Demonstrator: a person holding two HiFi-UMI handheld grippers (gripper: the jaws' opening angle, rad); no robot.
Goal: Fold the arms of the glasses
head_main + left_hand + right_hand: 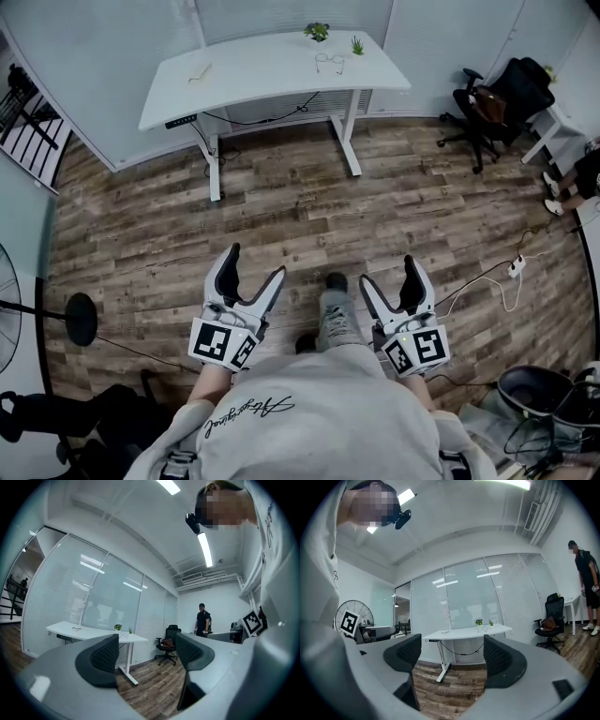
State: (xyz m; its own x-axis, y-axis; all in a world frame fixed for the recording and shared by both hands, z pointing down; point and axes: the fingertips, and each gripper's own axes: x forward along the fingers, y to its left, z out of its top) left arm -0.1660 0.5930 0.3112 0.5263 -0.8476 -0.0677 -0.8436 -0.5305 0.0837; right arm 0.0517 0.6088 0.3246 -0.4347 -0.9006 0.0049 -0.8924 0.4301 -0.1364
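Head view shows the glasses (329, 63) lying on the far right part of the white counter (244, 80), just beside two small potted plants (317, 32). A wide stretch of wooden floor (309, 206) separates them from the person. Both tongs are held low, close to the body, and point level toward the counter.

The left tongs (256, 262) stand wide open with nothing between them. Their own view shows only floor and the distant counter in the gap. The right tongs (389, 270) are spread just as wide and are also empty.

The glasses lie well apart from both, almost straight ahead and slightly to the right tongs' side, so the right hand is probably a little nearer. Their two lenses sit side by side along the counter's length. At this distance I cannot tell how the arms lie. The folding has not begun, and the person will have to walk up to the counter first.
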